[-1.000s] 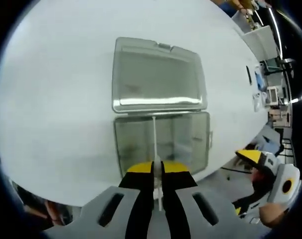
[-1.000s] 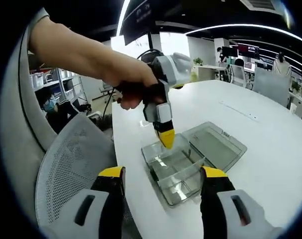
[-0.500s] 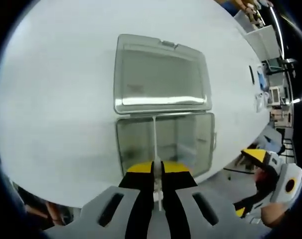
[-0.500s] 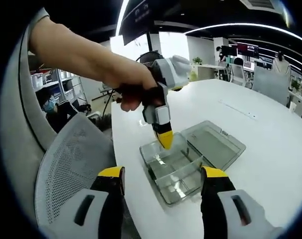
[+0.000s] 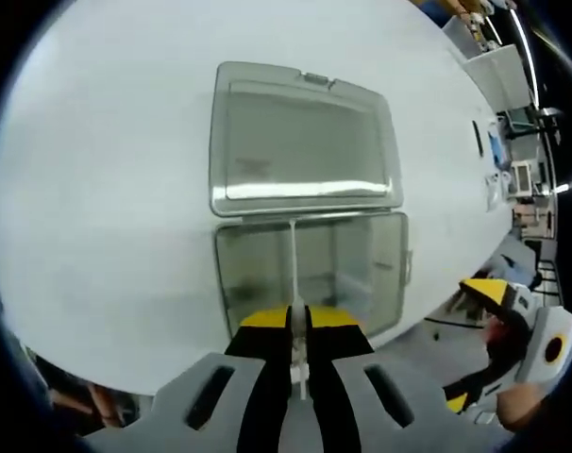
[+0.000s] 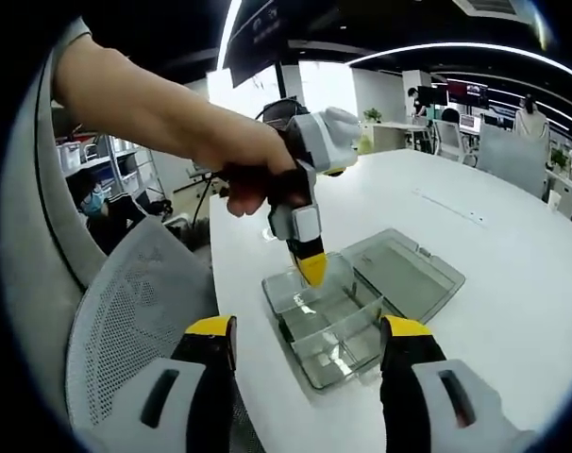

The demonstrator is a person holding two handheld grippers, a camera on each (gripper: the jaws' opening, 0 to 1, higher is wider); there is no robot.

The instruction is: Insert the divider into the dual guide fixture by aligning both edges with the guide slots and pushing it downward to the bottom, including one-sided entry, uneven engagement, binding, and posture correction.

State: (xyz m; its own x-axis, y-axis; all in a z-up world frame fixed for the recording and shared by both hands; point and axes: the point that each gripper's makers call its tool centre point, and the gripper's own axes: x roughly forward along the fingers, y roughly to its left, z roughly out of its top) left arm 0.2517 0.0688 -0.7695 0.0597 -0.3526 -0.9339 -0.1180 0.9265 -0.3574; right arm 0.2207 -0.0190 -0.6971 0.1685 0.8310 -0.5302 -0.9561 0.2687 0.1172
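In the left gripper view, the left gripper (image 5: 298,326) is seen with its yellow-tipped fingers (image 5: 262,321) closed flat on the divider (image 5: 294,274), a thin clear plate held edge-on between them; the divider runs from the fingers across the clear fixture box (image 5: 310,274) toward its far wall, standing roughly at the middle of the box; whether its edges sit in the guide slots cannot be told. The hinged lid (image 5: 303,142) is laid open flat on the white surface (image 5: 107,189) just beyond the box. The right gripper (image 5: 513,330) is seen at the lower right, off the surface edge.

In the right gripper view, the right gripper's own fingers (image 6: 210,363) are spread wide and hold nothing; they hang near the surface edge, apart from the box. The left gripper is held in a hand (image 6: 253,175) and points down, its tips at the near-left part of the box. A mesh chair (image 6: 135,311) stands at the left.
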